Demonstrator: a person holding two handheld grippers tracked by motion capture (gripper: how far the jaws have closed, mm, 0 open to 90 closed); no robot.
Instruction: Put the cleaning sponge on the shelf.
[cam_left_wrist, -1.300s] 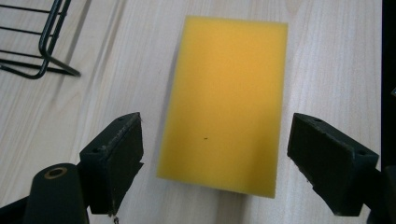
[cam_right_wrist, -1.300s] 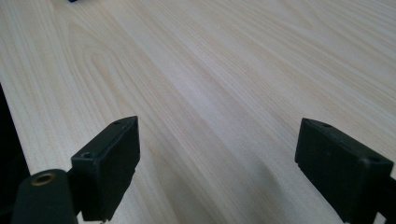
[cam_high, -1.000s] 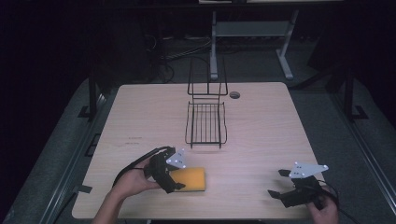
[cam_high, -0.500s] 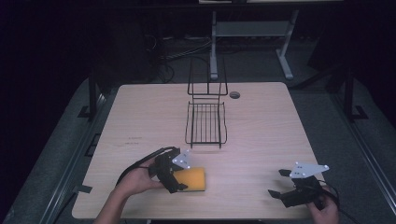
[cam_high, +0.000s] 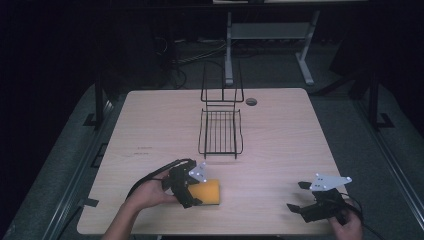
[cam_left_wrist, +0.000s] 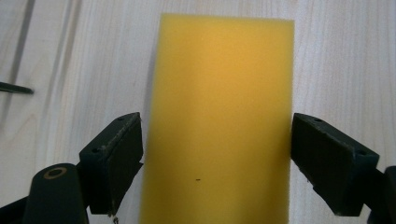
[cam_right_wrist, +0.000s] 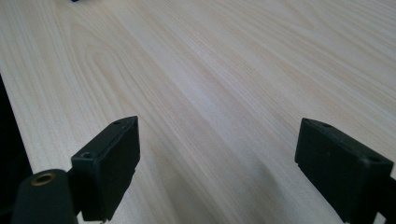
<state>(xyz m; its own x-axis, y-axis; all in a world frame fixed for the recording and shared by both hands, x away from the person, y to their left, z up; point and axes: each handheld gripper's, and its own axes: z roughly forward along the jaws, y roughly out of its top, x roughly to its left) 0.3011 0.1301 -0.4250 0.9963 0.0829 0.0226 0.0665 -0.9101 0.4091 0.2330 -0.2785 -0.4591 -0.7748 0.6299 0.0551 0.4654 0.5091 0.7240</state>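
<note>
At the near left of the table, a hand holds the left gripper low over the left end of a yellow sponge. In the left gripper view the sponge lies flat on the wood between the two jaws, which are spread wide; the left jaw sits just beside the sponge's edge and the right jaw seems about to touch the other edge, though contact is hard to judge. Farther off, at the table's middle, stands a black wire rack. At the near right edge, the right gripper rests low with its jaws spread apart, nothing but bare wood between them.
</note>
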